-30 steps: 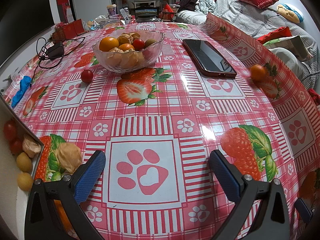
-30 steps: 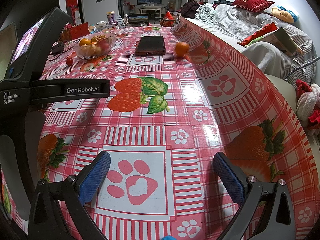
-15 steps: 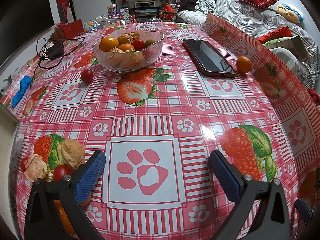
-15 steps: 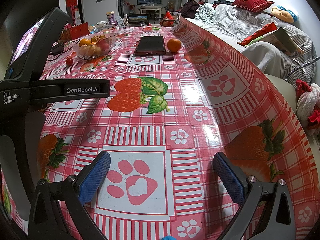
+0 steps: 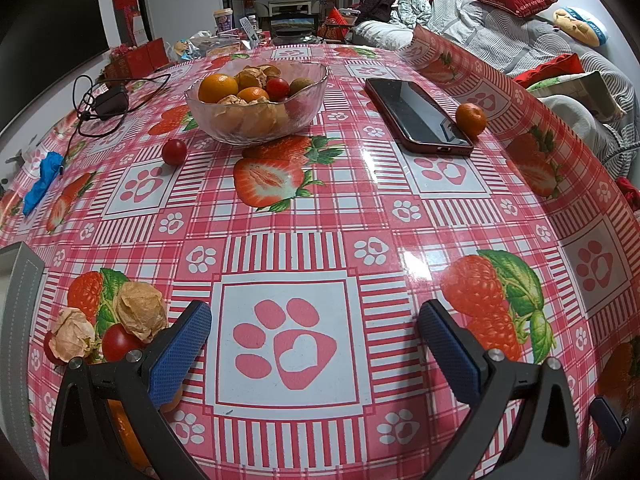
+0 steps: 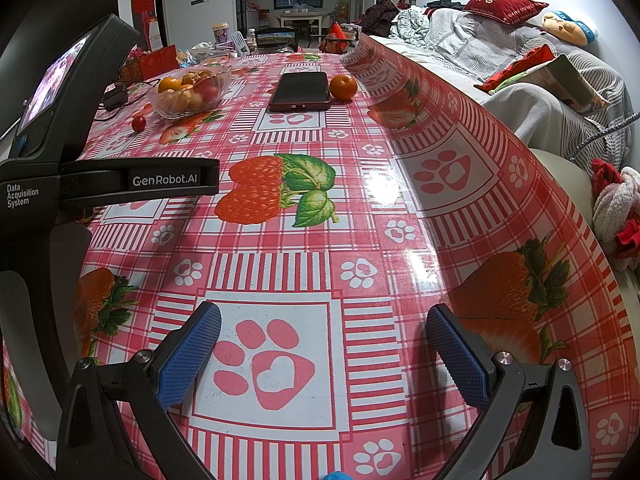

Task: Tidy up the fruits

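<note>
Both pairs of my fingers are spread wide and hold nothing, hovering low over the bench (image 5: 288, 216) and pointing across it. The left fingers (image 5: 316, 350) sit nearest the loose fruit: two papery husked fruits (image 5: 138, 310) and a cherry tomato (image 5: 118, 340) lie just beside my left pad, probably the easiest first pick. Far ahead stands the glass bowl (image 5: 256, 108), already part filled, so I judge it the collecting place. A second tomato (image 5: 174, 152) waits near it. Ahead of my right fingers (image 6: 324, 354), a small orange (image 6: 343, 87) rests against the phone (image 6: 300, 90).
</note>
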Demonstrator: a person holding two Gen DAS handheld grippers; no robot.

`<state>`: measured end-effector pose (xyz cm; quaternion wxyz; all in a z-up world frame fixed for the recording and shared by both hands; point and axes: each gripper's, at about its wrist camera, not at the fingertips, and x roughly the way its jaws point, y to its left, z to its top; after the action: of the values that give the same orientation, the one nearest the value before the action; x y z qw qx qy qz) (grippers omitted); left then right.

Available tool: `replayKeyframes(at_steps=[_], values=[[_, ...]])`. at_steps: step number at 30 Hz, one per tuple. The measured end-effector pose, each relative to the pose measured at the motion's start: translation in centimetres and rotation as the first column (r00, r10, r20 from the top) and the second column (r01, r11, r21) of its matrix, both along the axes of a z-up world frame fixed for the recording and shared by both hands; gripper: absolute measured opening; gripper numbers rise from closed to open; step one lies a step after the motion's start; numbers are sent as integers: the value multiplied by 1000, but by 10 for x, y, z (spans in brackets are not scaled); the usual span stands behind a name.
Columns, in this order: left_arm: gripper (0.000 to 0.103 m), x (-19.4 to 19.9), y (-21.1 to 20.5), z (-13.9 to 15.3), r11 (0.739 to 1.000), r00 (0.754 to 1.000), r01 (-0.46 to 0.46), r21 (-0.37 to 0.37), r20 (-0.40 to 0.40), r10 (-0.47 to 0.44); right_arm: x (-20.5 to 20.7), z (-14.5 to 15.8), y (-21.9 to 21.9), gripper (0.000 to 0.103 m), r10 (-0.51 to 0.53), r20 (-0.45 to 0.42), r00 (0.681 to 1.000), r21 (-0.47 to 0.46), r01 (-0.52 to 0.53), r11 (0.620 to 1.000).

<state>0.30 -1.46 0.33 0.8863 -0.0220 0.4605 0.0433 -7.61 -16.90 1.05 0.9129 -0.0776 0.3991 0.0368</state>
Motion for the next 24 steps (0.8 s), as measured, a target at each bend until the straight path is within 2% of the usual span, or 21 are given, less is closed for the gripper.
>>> replayKeyframes(at_steps=[24], values=[[103,1,0,0,1000,1000,0,0,0,0,1,0,-1,103,-2,-2,1000,-1,2,1000]])
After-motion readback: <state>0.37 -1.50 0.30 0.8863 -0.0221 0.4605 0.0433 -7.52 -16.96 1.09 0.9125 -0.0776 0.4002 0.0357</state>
